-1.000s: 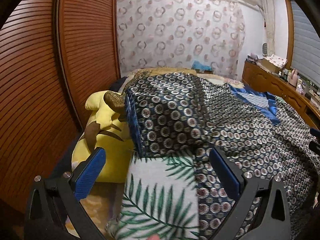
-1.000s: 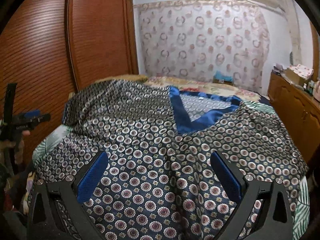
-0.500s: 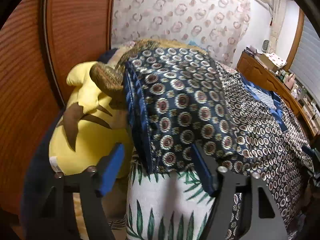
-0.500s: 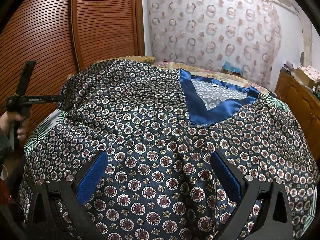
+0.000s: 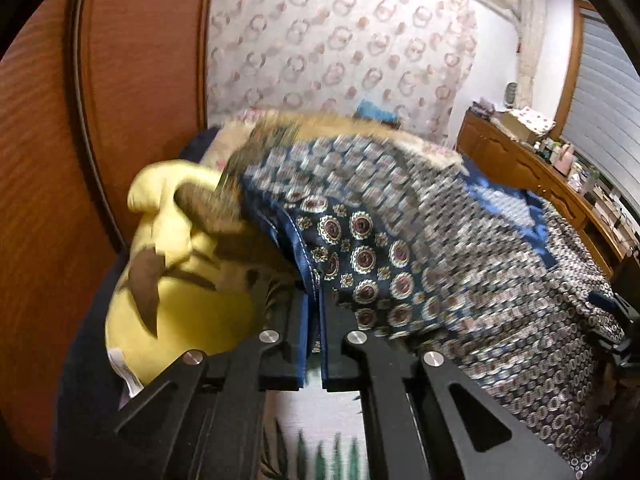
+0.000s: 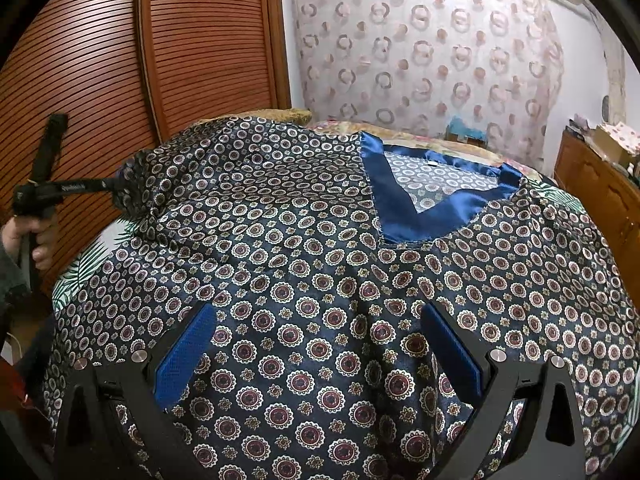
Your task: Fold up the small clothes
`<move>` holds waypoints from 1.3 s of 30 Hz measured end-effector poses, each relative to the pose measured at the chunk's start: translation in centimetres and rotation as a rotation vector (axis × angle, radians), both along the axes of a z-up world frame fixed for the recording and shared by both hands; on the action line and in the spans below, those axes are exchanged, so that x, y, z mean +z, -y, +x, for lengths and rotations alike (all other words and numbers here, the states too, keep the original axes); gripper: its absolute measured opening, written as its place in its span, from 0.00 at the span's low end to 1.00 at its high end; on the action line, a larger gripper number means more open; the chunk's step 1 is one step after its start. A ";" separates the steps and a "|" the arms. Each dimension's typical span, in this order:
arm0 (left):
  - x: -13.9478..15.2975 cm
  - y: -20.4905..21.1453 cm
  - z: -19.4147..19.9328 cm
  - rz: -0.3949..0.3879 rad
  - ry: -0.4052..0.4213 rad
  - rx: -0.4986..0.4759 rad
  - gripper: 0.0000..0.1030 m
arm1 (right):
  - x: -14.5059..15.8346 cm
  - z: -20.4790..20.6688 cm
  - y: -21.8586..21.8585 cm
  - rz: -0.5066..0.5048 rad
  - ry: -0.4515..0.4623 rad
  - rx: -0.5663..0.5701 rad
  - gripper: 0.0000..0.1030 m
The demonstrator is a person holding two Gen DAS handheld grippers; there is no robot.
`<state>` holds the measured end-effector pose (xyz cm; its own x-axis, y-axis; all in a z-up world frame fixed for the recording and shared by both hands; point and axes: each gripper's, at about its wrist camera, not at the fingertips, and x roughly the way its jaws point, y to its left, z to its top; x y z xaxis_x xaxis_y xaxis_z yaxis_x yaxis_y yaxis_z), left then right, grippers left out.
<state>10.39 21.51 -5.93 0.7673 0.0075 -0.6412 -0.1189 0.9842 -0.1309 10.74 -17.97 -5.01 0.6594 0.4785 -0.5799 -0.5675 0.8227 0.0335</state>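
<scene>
Satin top, navy with medallion print and blue V-neck, is lying spread flat across the bed, neckline pointing away from me. I am clamping my left gripper on its sleeve hem; my right gripper is hovering wide open, holding nothing, over the front.

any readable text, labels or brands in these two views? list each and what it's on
No text reads cleanly.
Pale lettering on the black body of the left hand-held gripper, right wrist view: too small and blurred to read.
White tag on the yellow plush toy: no legible print.
Boxes and bottles on the wooden dresser: too small to read.
</scene>
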 end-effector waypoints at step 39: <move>-4.3 7.9 2.5 0.107 -0.165 -0.193 0.55 | 0.2 -0.6 -0.2 -0.014 0.003 0.011 0.99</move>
